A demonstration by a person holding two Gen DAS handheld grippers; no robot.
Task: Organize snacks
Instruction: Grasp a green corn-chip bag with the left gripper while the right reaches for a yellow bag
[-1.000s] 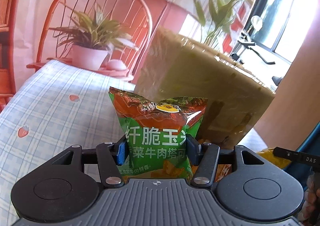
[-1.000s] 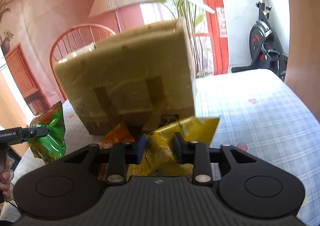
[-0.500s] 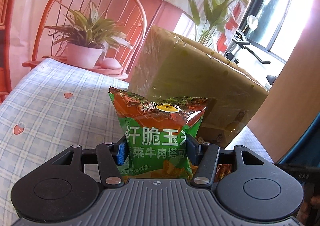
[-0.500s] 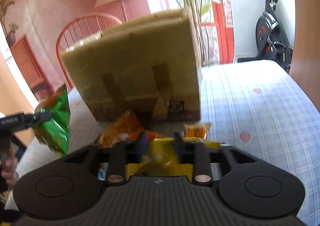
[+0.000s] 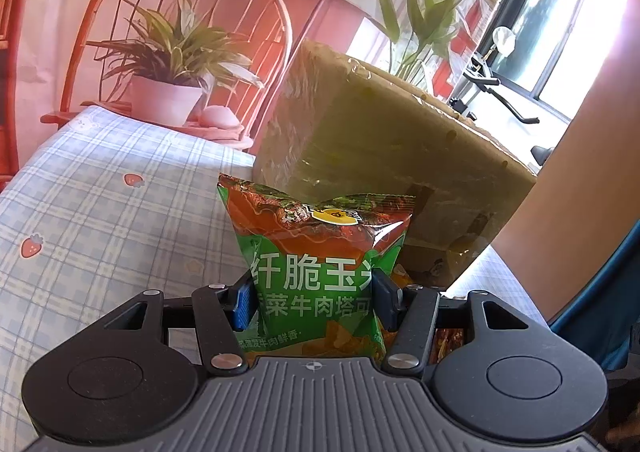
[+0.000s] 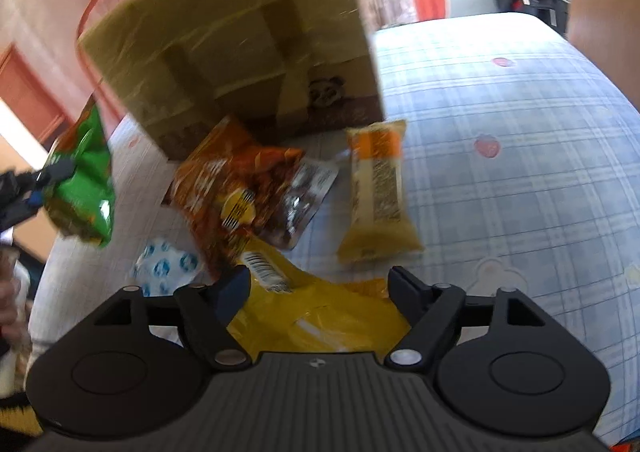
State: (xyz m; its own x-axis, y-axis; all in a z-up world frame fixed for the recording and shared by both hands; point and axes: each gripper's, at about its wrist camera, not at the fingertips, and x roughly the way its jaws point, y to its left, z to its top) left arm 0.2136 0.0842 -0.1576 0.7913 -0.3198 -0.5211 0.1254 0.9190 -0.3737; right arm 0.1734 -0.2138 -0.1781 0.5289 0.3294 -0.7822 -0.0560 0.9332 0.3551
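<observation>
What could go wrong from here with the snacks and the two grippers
1. The right gripper has just been opening over the yellow packet, whose near end is hidden under it; that end could overhang the table and slide off.
2. The left gripper pinches the puffy green bag low down, so it may flop or slip.
3. Loose packets crowd the cardboard box; the orange bag could get knocked.

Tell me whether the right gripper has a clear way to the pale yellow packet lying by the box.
Probably yes. The right gripper is open, its fingers having just spread off the yellow bag below them. The pale yellow packet lies flat just ahead on the tablecloth, nothing on top.
</observation>
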